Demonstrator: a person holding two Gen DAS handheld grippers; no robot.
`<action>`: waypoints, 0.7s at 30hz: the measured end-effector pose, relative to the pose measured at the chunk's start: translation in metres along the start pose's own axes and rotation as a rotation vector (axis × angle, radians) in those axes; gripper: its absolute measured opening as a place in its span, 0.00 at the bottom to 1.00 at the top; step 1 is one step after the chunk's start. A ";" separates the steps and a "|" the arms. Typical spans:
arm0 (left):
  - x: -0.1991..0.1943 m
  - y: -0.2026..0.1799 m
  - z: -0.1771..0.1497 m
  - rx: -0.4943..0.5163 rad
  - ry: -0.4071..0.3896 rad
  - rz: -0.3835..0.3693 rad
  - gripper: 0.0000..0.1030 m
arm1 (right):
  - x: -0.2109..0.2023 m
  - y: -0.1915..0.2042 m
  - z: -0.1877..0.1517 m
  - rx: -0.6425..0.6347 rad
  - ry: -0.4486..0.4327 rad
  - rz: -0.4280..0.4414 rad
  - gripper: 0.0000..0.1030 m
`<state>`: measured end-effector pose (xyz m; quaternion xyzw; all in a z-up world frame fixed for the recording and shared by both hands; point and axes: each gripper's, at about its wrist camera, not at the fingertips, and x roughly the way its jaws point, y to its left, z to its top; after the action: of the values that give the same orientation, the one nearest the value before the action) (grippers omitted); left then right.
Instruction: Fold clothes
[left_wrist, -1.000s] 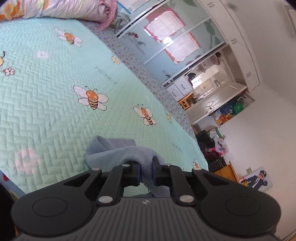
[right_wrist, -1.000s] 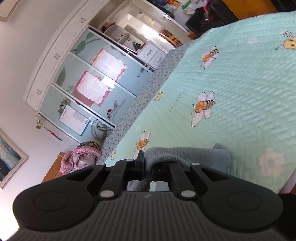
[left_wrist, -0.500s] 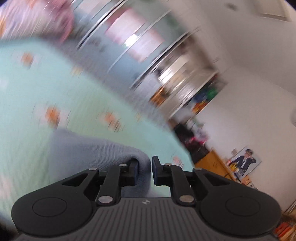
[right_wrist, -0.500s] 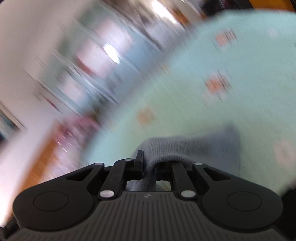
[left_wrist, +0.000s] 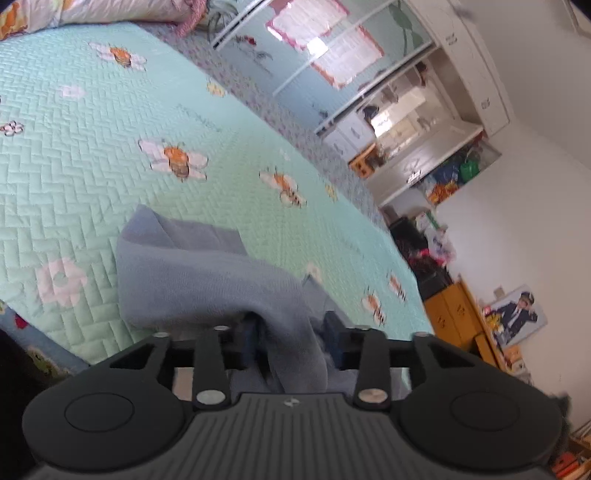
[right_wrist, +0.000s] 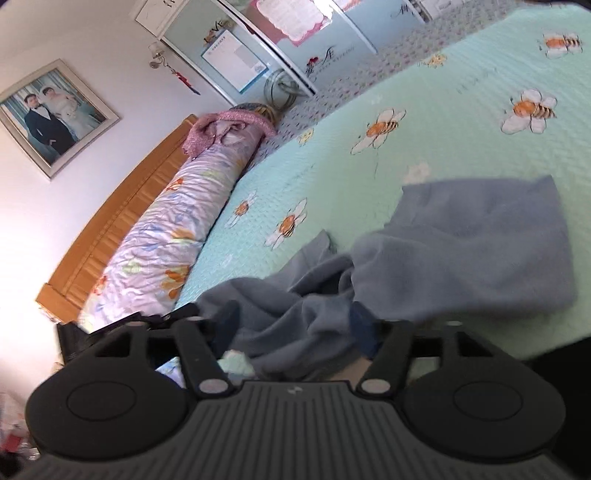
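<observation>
The blue garment (left_wrist: 207, 280) lay bunched on the bee quilt (left_wrist: 92, 147). Both the left gripper (left_wrist: 291, 326) and right gripper (right_wrist: 295, 317) were opening, cloth loose between the jaws, seemingly unpinched. Only the right view showed the bolster (right_wrist: 155, 251) and headboard (right_wrist: 122, 210).

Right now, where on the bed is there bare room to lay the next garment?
Free: the bee-print quilt between the blue garment and the rolled floral duvet, and beyond the garment toward the quilt's patterned edge. Crowded: the near edge, where the garment bunches at both tongs.
</observation>
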<state>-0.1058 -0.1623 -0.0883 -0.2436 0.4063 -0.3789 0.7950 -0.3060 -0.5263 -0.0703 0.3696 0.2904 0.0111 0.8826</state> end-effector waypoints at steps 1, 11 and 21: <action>0.001 -0.001 -0.004 0.000 0.012 0.002 0.49 | 0.012 -0.004 -0.001 0.036 0.039 -0.048 0.69; 0.066 -0.030 0.013 0.154 0.023 0.118 0.14 | 0.053 -0.070 0.014 0.357 -0.123 -0.139 0.39; -0.020 -0.088 0.061 0.261 -0.369 -0.220 0.11 | -0.038 0.005 0.077 0.130 -0.490 0.165 0.09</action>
<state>-0.0987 -0.1944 0.0156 -0.2468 0.1727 -0.4616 0.8344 -0.2966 -0.5818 -0.0045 0.4397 0.0368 -0.0255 0.8970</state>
